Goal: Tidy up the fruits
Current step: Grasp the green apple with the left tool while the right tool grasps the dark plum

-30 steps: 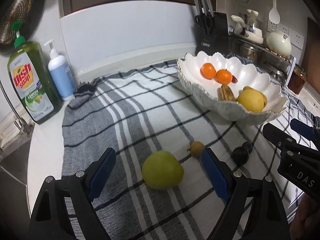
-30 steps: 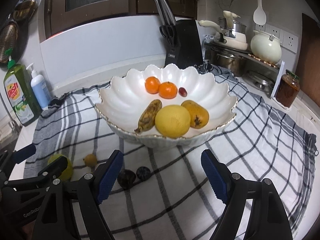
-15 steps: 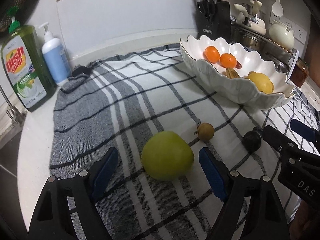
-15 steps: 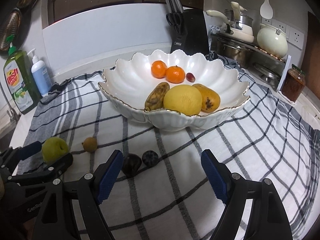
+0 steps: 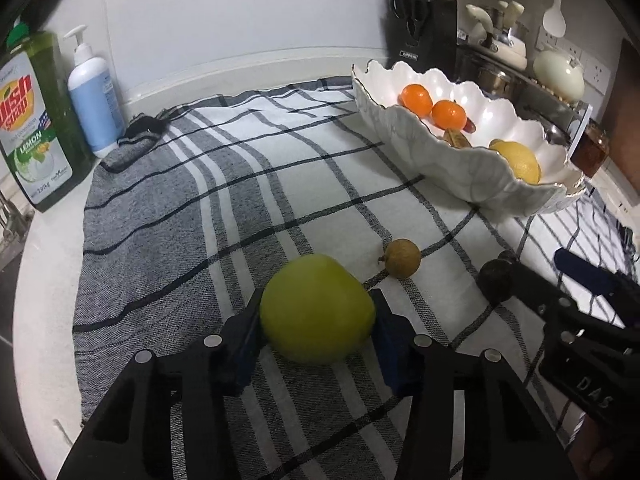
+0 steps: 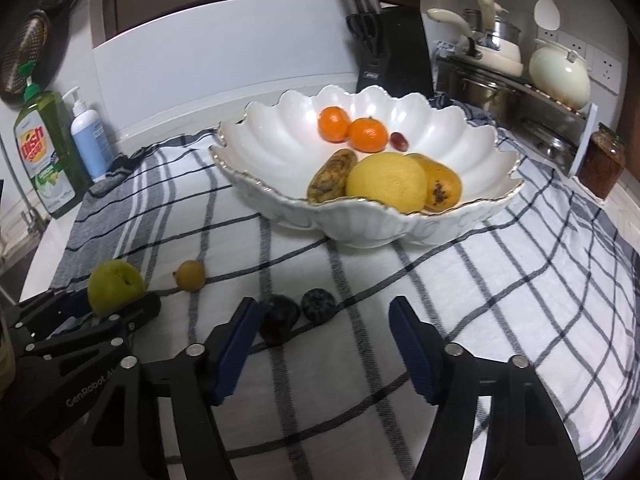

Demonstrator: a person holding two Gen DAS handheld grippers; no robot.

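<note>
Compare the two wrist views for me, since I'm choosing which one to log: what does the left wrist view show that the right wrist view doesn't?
Only the left wrist view shows the left hand-held gripper with both pads against the green apple.

Only the right wrist view shows the second dark fruit, the spotted mango, and the right hand-held gripper open and empty.

Both show the white bowl, two tangerines, the small brown fruit and the checked cloth.
</note>
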